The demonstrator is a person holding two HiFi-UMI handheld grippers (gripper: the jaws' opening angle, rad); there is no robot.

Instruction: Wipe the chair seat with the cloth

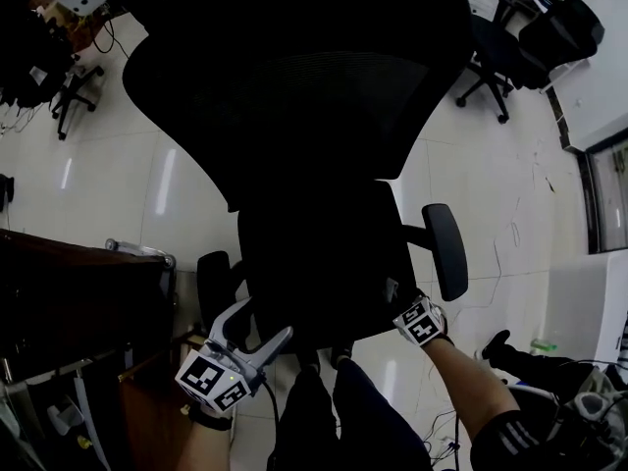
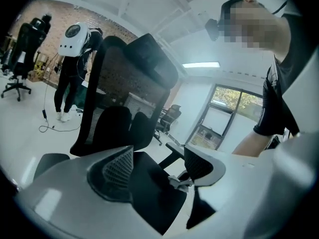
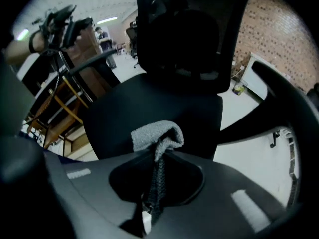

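A black office chair fills the head view, its seat [image 1: 324, 263] under the tall mesh back [image 1: 294, 77]. My right gripper [image 1: 397, 302] is at the seat's near right corner, shut on a folded grey cloth [image 3: 157, 135] that sticks out over the seat [image 3: 149, 103]. In the left gripper view the cloth [image 2: 178, 181] shows as a small pale wad at the seat's [image 2: 149, 193] edge. My left gripper [image 1: 263, 327] hangs by the seat's near left corner, its white jaws open and empty [image 2: 159, 168].
Armrests [image 1: 446, 248] [image 1: 211, 283] flank the seat. A dark wooden desk [image 1: 69, 292] stands close on the left. Another office chair [image 1: 530, 37] is at the back right, with cables on the white floor [image 1: 510, 243]. The person's legs [image 1: 334, 410] are just behind the seat.
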